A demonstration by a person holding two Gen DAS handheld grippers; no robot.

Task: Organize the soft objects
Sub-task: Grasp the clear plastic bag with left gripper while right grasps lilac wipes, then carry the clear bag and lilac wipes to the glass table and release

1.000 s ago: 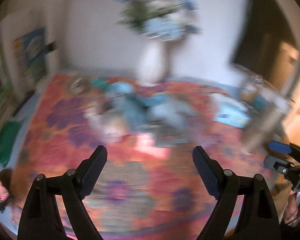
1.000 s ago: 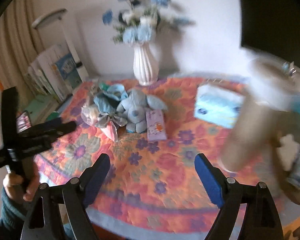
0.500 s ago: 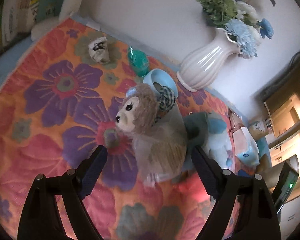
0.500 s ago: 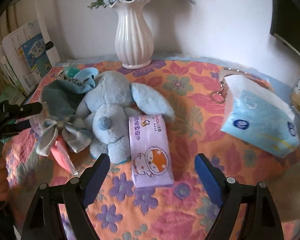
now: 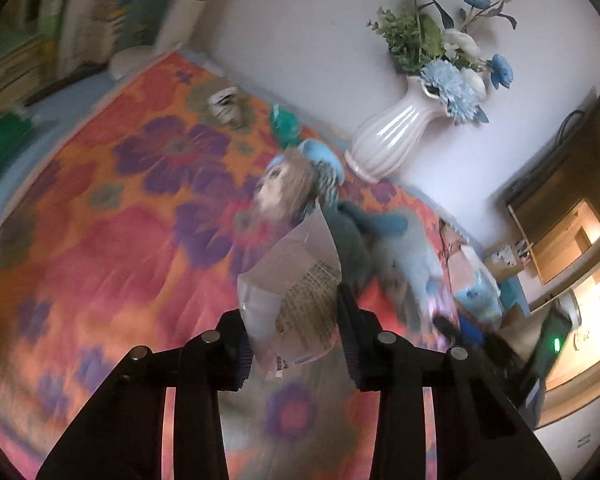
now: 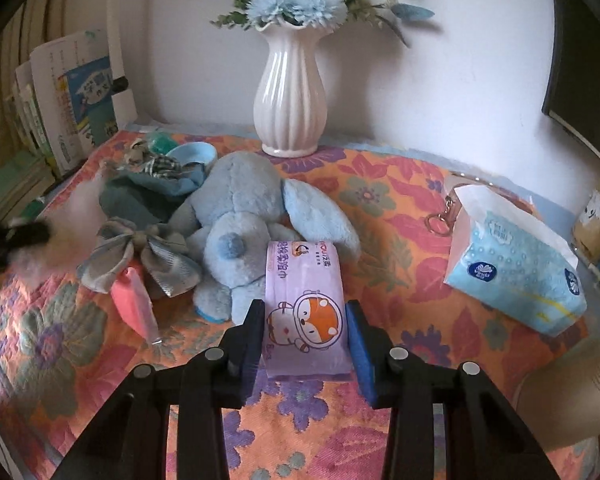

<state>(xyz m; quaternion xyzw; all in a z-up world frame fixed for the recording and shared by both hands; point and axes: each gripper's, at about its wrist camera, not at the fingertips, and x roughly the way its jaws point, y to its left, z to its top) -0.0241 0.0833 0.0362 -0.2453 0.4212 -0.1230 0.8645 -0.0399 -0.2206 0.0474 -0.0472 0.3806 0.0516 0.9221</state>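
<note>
Lilac tissue pack (image 6: 305, 312), cartoon fox in helmet on front, small print unreadable, pinched by right gripper (image 6: 306, 334) on floral cloth (image 6: 400, 216), touching blue plush (image 6: 240, 220). Left gripper (image 5: 296, 336) clenched on bagged toy (image 5: 296, 280), barcode visible, txt blurred. "Vinda" logo on blue tissue pack (image 6: 516, 264) near vase (image 6: 290, 96).

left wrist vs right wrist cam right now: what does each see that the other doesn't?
Left wrist only: the left gripper closed on a bagged brown plush toy.
Right wrist only: the right gripper closed on the purple tissue pack, plus the blue tissue pack in full.
Both: white vase, blue plush elephant, floral cloth.
</note>
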